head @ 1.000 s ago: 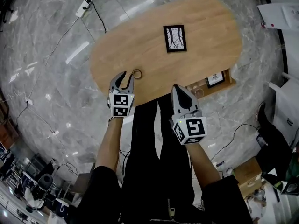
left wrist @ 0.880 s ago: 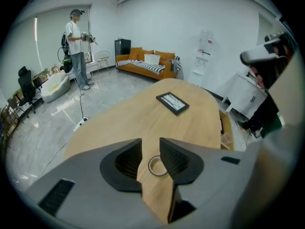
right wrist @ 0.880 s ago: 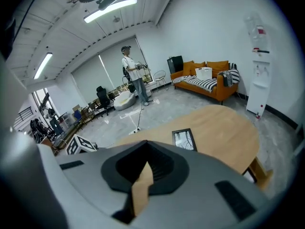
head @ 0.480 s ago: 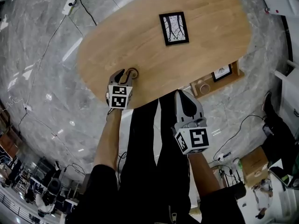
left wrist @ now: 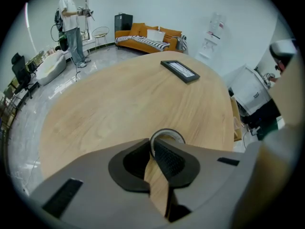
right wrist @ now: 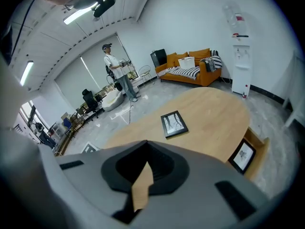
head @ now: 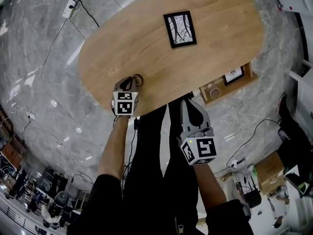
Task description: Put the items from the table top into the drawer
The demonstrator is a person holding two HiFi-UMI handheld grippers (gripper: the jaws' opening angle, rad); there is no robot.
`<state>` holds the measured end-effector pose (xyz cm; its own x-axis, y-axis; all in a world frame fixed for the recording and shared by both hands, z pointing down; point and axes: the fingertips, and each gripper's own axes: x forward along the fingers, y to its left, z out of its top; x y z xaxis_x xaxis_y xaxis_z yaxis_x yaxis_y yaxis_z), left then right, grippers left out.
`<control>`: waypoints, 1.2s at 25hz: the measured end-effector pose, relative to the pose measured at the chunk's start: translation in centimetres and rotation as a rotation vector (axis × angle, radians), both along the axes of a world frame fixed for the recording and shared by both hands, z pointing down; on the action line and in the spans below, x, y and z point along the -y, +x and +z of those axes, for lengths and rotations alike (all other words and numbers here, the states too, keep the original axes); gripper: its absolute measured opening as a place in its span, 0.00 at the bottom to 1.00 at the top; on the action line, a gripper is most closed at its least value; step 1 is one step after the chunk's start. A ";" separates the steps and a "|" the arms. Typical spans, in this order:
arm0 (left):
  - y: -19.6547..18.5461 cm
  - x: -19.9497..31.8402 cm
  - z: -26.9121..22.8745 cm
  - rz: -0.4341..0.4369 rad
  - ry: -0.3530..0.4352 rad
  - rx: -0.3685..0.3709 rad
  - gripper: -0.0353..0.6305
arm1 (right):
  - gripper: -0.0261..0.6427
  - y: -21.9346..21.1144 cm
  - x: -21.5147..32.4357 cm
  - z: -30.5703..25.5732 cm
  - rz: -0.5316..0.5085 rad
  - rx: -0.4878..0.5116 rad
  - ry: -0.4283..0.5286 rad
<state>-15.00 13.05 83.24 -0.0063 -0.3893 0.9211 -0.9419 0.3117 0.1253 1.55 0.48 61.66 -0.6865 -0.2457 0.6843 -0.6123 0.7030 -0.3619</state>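
Note:
A roll of tape (head: 137, 78) lies near the front left edge of the oval wooden table (head: 215, 48). My left gripper (head: 129, 83) points steeply down at it. In the left gripper view its jaws are closing, and the left gripper (left wrist: 152, 144) pinches the near wall of the roll of tape (left wrist: 168, 132) between its pads. A black picture frame (head: 179, 29) lies flat further back on the table. My right gripper (head: 191, 110) hangs in front of the table edge, shut and holding nothing. In the right gripper view the jaws of the right gripper (right wrist: 146, 149) meet at their tips.
An open drawer (head: 247, 77) juts from the table's right side, with a small framed picture (head: 234, 75) and a round roll (head: 213, 90) in it. A power strip and cable (head: 73, 5) lie on the marble floor. A person (left wrist: 71, 23) stands far off by an orange sofa (left wrist: 143, 36).
My left gripper came down onto the roll of tape, and its wide jaws closed on the roll's wall. My right gripper sank a little in front of the table edge.

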 end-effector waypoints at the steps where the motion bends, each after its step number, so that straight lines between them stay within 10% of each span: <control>1: -0.2 0.2 -0.3 -0.010 0.003 0.004 0.12 | 0.05 0.1 0.0 0.0 -0.001 0.001 -0.001; 15: 6.6 8.8 -2.1 0.242 0.086 0.024 0.12 | 0.05 4.4 2.6 1.6 0.139 0.038 -0.024; 30: 24.9 21.0 -3.7 0.595 0.193 -0.071 0.12 | 0.05 18.9 6.6 3.4 0.468 0.000 -0.026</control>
<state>9.94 -7.91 79.54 0.3209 -0.4671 0.8239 -0.9345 -0.2976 0.1952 20.41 -6.08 65.03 -0.5058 -0.5119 0.6943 -0.8615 0.3416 -0.3757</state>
